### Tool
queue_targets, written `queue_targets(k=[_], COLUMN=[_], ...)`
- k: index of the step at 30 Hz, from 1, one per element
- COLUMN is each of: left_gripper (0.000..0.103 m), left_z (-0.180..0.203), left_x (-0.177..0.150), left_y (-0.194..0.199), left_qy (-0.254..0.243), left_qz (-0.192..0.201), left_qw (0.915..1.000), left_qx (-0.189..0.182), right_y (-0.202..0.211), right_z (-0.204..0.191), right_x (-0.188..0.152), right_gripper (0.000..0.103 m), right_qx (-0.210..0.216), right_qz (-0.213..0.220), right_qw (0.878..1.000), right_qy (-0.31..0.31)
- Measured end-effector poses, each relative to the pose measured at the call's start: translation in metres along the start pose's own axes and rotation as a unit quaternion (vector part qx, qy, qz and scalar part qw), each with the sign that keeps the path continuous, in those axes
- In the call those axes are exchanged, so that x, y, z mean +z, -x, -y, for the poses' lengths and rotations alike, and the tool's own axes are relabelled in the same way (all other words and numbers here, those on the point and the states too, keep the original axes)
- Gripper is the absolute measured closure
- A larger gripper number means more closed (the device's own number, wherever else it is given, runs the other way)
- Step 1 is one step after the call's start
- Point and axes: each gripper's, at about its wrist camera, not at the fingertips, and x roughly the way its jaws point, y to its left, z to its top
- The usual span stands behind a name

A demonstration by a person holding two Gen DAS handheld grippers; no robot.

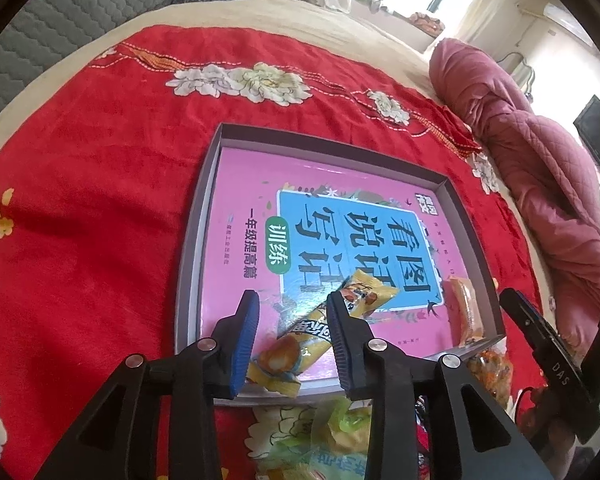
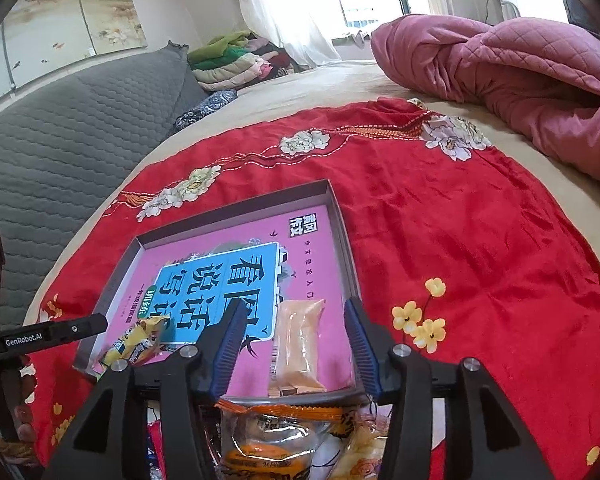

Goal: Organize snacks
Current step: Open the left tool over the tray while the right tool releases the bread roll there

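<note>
Looking through the left wrist camera, I see the left gripper parted narrowly over the near edge of the grey tray. A yellow snack packet lies between its blue pads on the pink book lining the tray; the pads appear clear of it, though the right pad hides part of the wrapper. An orange snack packet lies by the tray's right wall.

In the right wrist view, the right gripper stands moderately wide, straddling the orange snack packet without touching it. More wrapped snacks sit heaped on the red cloth just below the tray.
</note>
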Motion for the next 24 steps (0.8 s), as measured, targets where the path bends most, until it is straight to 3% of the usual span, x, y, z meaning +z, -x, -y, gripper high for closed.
queue_targets(k=[6,24], left_gripper=[0.060,0.055], left_z=[0.002,0.005], left_x=[0.001,-0.004], left_y=[0.008,0.036], left_qy=[-0.003,-0.009], left_qz=[0.007,0.023], left_qw=[1.0000,0.9997], left_qx=[-0.001,0.000], right_y=[0.005,0.040], right_z=[-0.004,-0.001], right_x=[0.001,0.007], right_gripper=[0.047,0.038], right_qx=[0.003,0.005], right_qz=[0.009,0.034], right_qw=[1.000,0.999], right_qy=[0.007,0.005])
